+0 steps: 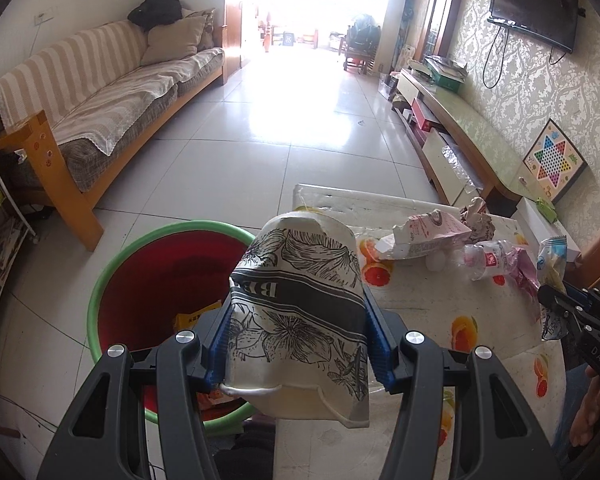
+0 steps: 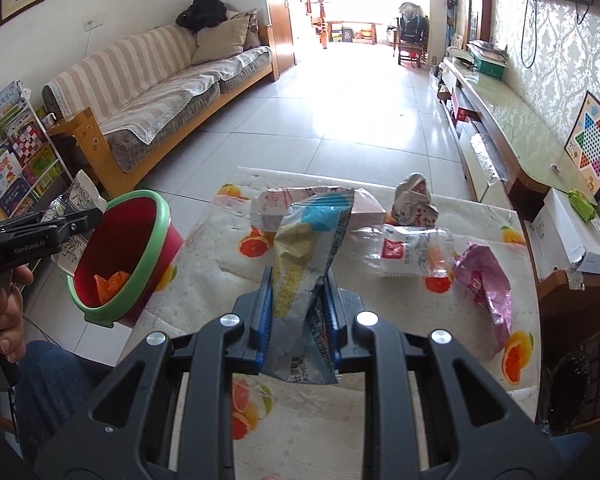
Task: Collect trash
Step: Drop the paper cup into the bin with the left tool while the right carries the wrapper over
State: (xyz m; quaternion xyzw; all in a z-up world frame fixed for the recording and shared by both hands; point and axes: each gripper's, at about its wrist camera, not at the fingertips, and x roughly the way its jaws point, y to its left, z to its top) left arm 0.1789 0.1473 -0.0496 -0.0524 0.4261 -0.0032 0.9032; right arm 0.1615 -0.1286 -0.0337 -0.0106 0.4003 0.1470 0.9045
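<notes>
In the left wrist view, a crushed paper cup [image 1: 300,312] with a black floral print was seen clamped between the blue pads of the left gripper [image 1: 298,340], its jaws pressed against the cup's sides. The cup was held above the edge of the bench [image 1: 440,312], partly over the red bin [image 1: 168,280] with the green rim, which stood on the floor just left of the bench. Orange and yellow wrappers lay at the bin's bottom. Further along the bench, beyond the cup, a torn pink carton [image 1: 428,232], a flattened clear plastic bottle [image 1: 488,260] and a crumpled paper wad [image 1: 478,220] were lying. At the bench's right side the right gripper [image 1: 560,308] was partly seen with a snack bag [image 1: 552,264] in it.

In the right wrist view, the right gripper [image 2: 298,312] was shown with its jaws closed tightly on a blue and yellow snack bag [image 2: 304,248], which stood up between the pads above the bench [image 2: 380,320]. Behind the bag on the bench, the pink carton [image 2: 364,204] and the crumpled wad [image 2: 414,200] were seen; to its right lay the flattened bottle [image 2: 412,252] and, beside that, a pink foil wrapper [image 2: 488,284]. Left of the bench, the red bin [image 2: 128,248] was seen with an orange wrapper [image 2: 110,284] inside. Just left of the bin's rim, the left gripper [image 2: 76,216] was seen with the printed cup [image 2: 80,196] in its jaws, held by a hand [image 2: 4,312].
</notes>
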